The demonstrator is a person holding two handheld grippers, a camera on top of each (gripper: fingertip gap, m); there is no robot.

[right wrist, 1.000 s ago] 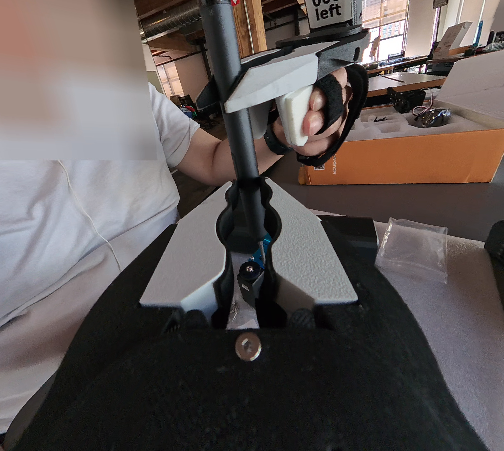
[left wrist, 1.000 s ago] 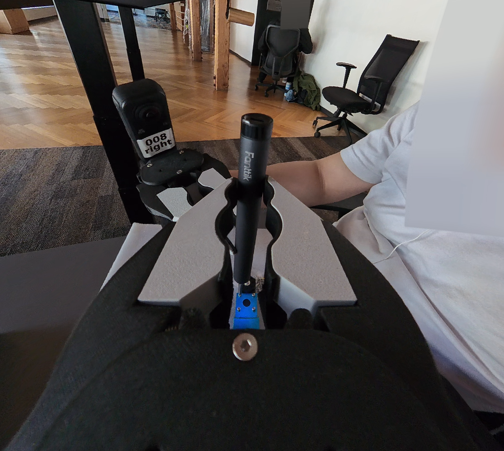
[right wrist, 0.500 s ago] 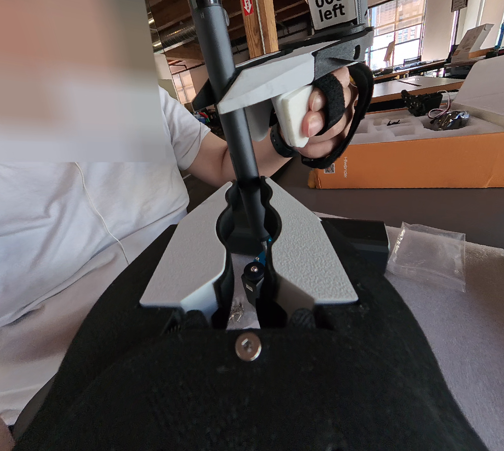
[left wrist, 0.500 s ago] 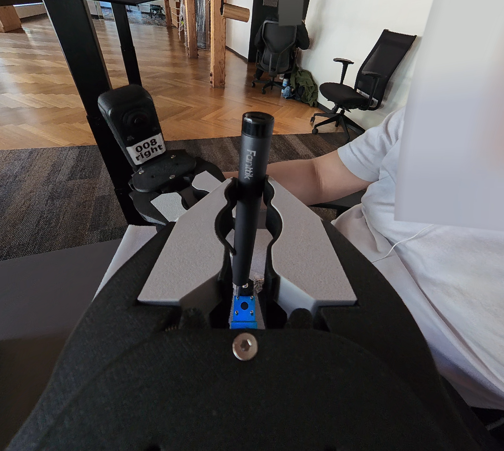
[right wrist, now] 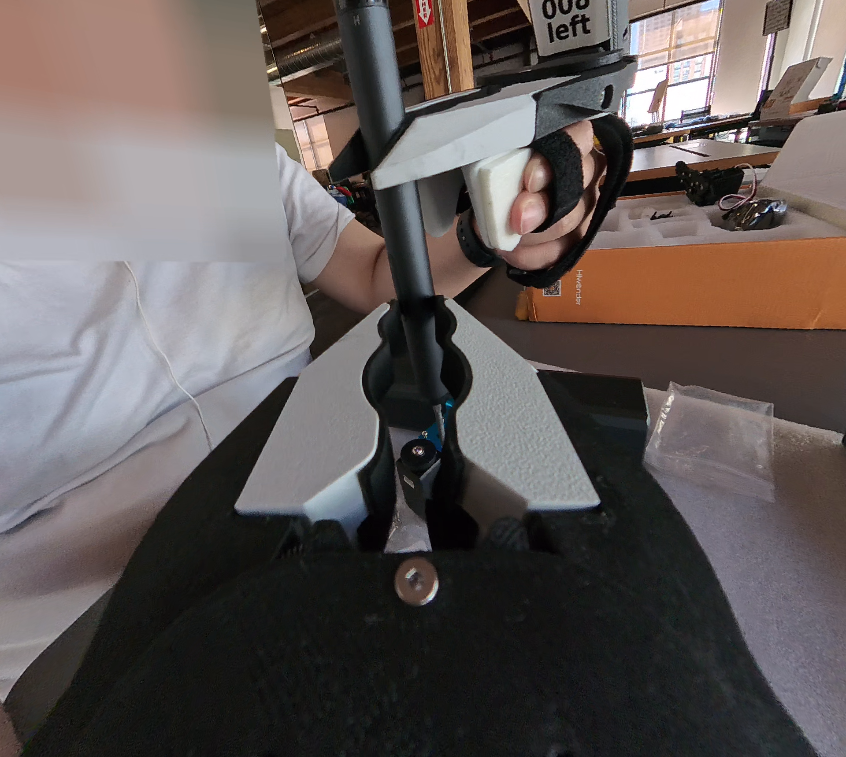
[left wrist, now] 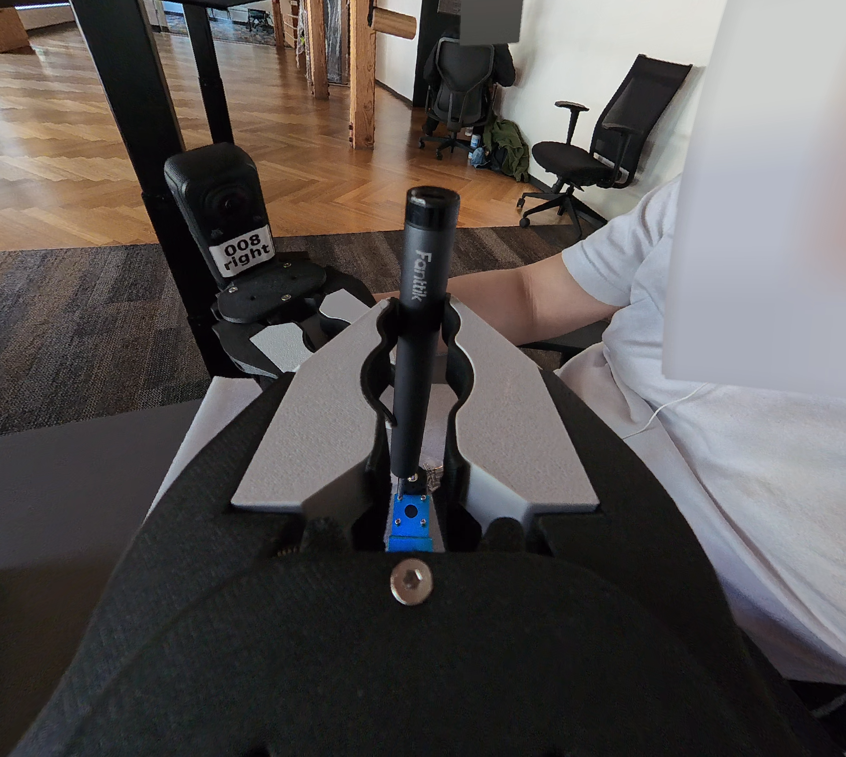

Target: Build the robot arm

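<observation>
My left gripper (left wrist: 419, 305) is shut on a dark grey pen-shaped power screwdriver (left wrist: 423, 277) and holds it upright. Its bit presses down on a small blue bracket (left wrist: 409, 515). In the right wrist view the screwdriver (right wrist: 375, 94) comes down through the left gripper (right wrist: 384, 145) and passes just beyond my right gripper (right wrist: 414, 305). The bit touches a small black part with a blue bracket (right wrist: 414, 474), seen in the narrow gap between the right fingers, which look shut on it. The right gripper (left wrist: 297, 323) also shows at the left, partly hidden.
An orange box (right wrist: 686, 277) with white foam stands at the back right. A clear plastic bag (right wrist: 709, 437) and a black box (right wrist: 595, 405) lie on the grey mat (right wrist: 755, 598). Small screws (left wrist: 432, 479) lie by the bit. A person in a white shirt (right wrist: 137, 369) sits close. Tip to tip, the grippers are about 6 cm apart.
The screwdriver stands a little more upright and the left gripper has come slightly closer to the right camera. Both grips are unchanged and the bit stays on the blue bracket.
</observation>
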